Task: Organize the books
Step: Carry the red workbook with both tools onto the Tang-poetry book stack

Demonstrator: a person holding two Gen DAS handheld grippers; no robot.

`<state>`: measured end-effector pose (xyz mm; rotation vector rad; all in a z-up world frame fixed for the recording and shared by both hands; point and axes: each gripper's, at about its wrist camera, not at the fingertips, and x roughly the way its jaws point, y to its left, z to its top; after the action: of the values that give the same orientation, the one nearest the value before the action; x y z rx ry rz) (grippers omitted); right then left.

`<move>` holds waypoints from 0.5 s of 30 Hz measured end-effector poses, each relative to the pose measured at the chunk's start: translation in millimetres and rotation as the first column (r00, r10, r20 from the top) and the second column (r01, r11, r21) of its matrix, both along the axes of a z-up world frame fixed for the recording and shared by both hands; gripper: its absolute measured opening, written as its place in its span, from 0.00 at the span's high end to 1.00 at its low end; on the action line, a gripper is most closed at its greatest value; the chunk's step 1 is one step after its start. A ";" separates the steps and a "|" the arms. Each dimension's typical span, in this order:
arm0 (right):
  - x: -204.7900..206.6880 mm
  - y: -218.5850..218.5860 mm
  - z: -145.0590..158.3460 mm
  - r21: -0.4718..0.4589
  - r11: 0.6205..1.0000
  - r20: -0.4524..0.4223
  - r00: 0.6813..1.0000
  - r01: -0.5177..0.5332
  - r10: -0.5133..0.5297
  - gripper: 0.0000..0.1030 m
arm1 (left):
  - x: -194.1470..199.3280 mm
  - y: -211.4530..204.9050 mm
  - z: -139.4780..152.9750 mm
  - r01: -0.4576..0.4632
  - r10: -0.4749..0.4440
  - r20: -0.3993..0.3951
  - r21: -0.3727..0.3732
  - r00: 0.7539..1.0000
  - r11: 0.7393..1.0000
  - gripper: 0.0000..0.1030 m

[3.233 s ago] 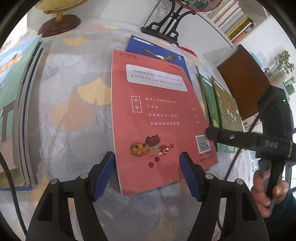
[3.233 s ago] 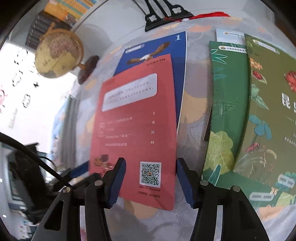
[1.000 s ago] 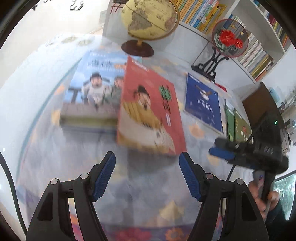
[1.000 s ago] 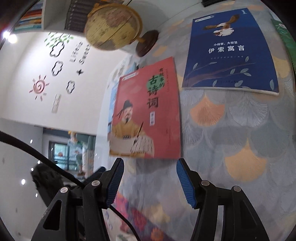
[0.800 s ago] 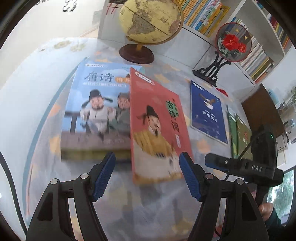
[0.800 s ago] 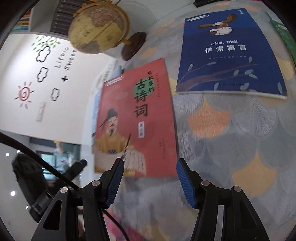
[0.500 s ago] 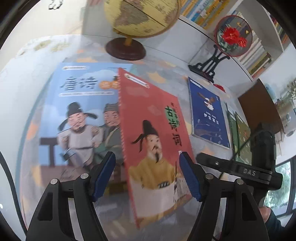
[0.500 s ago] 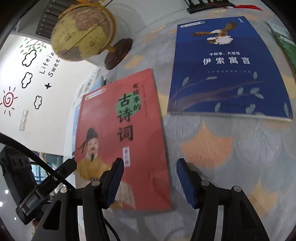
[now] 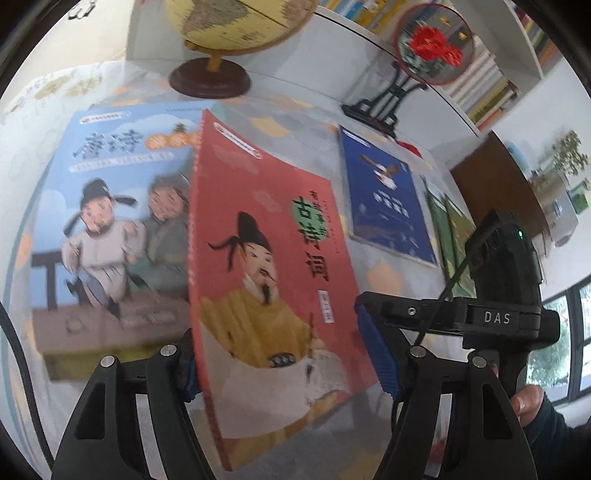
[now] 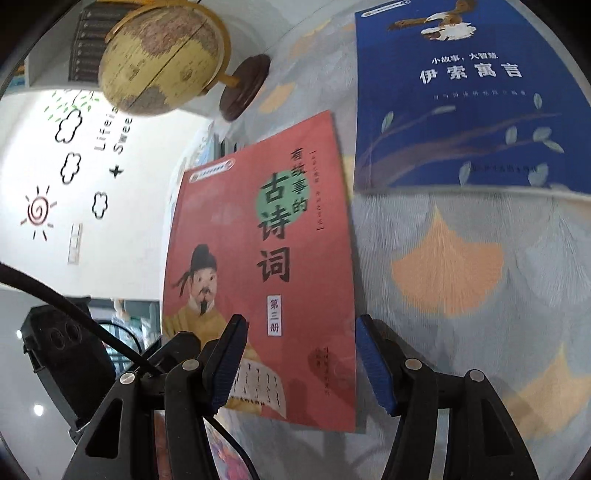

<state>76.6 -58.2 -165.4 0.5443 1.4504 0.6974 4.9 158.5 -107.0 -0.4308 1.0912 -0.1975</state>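
- The red book [image 9: 273, 280] hangs above the bench [image 10: 480, 332], cover up, lifted along its right long edge and sloping down to the left, where its spine edge lies near or over the light-blue book [image 9: 110, 221].
- Its long axis runs away from me: the title end points toward the globe [image 9: 236, 22], the bottom end toward my tongs.
- My left tongs [image 9: 284, 362] straddle the book's near end. The pads look to sit at its two long edges, but I cannot tell whether they press on it or merely stand beside it.
- My right tongs [image 10: 295, 362] have the book's near right corner between the pads [image 10: 373, 362]. They have just widened a little; whether either pad bears on the cover I cannot tell.
- The light-blue book tops a stack flat on the bench at the left, its long axis the same way.
- The dark-blue book [image 10: 461, 96] lies flat to the right of the red one, apart from it, title end also away from me, with green books [image 9: 454, 236] beyond it.
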 end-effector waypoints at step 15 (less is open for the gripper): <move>-59.8 -44.8 1.6 -0.044 0.996 -0.029 0.997 -0.077 0.076 0.41 | -75.9 -48.0 -35.2 0.008 -0.052 -0.149 -0.282 0.987 0.959 0.33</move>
<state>16.7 -103.0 -163.8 0.4669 1.5150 0.7186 -71.0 110.5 -142.3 -0.6933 1.2285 -0.3532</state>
